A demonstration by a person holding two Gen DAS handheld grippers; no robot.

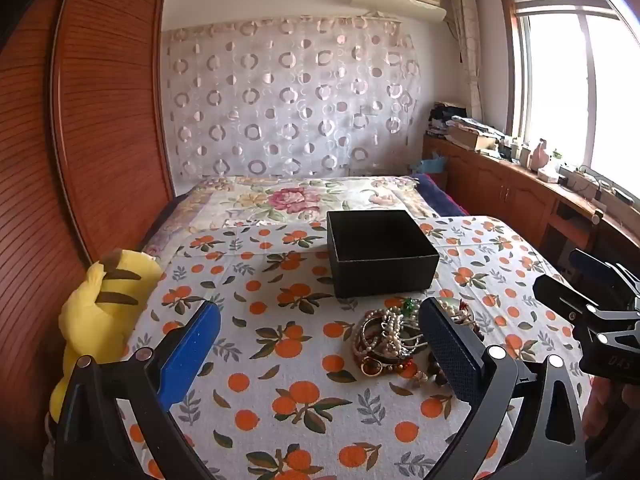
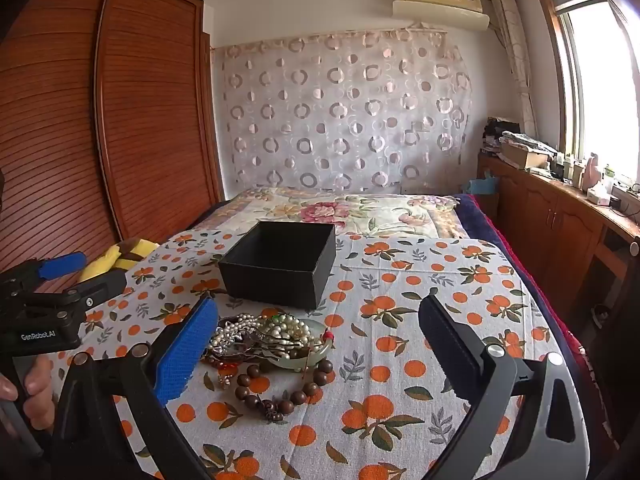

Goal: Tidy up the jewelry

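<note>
A tangled pile of jewelry (image 1: 390, 336) lies on the orange-print cloth: pearl strings, bangles and a brown wooden bead bracelet (image 2: 280, 390). Behind it stands an open, empty black box (image 1: 380, 252). My left gripper (image 1: 320, 308) hovers open above the cloth, and its black pad hides the right edge of the pile. My right gripper (image 2: 320, 304) is open too, with the jewelry pile (image 2: 272, 336) just inside its blue pad and the black box (image 2: 280, 264) beyond. Each gripper shows in the other view: the right gripper (image 1: 556, 268) at the right edge, the left gripper (image 2: 100, 268) at the left edge.
A yellow plush toy (image 1: 104, 300) sits at the cloth's left edge beside a wooden wardrobe (image 1: 100, 120). A floral bedspread (image 2: 340, 208) lies beyond the box. Low wooden cabinets (image 2: 552, 216) under the window run along the right. A person's hand (image 2: 36, 384) grips the left handle.
</note>
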